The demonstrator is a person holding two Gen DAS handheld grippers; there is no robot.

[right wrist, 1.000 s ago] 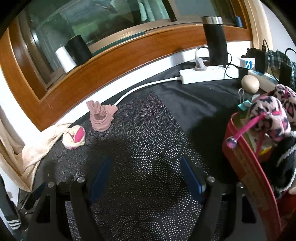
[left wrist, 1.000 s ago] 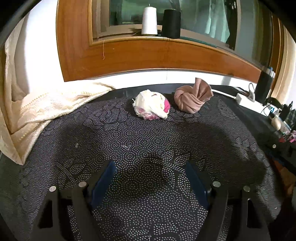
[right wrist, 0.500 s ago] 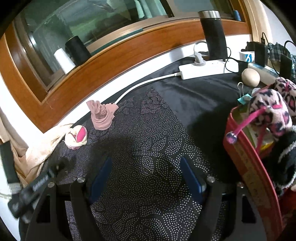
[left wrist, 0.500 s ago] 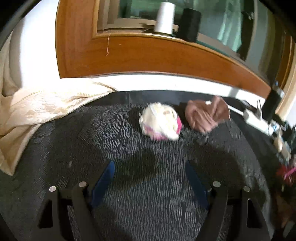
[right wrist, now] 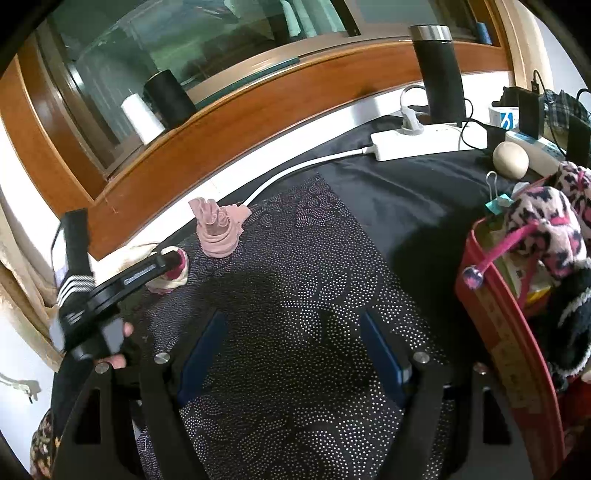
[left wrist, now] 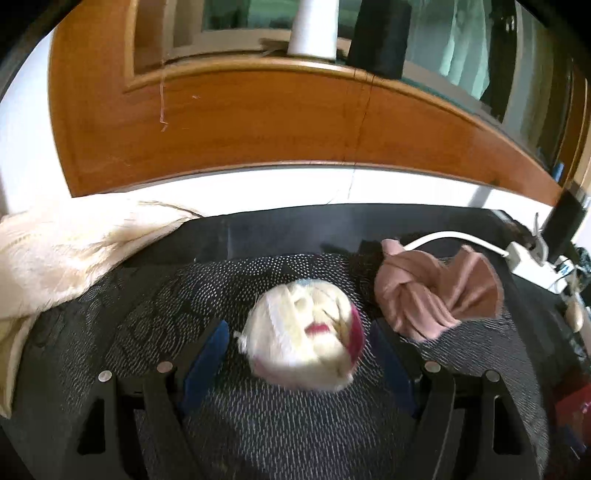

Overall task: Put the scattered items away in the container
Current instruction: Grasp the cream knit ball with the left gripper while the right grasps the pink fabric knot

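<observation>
a wide wooden window frame (left wrist: 258, 122) curves across the back, warm orange-brown, with glass (right wrist: 229, 40) above it showing dim green tones. on the sill stand a white thread cone (left wrist: 312, 27) and a black thread cone (left wrist: 380, 35) side by side. below the frame runs a white wall strip (left wrist: 295, 184), brightly lit. the bench (right wrist: 399, 206) is covered in black cloth, with a dotted dark mat (right wrist: 295, 295) laid over it. a cream curtain (left wrist: 66, 254) spills onto the bench's left edge. to the right sit a white power strip (right wrist: 424, 142) with its cable and a tall black flask (right wrist: 439, 74).
</observation>
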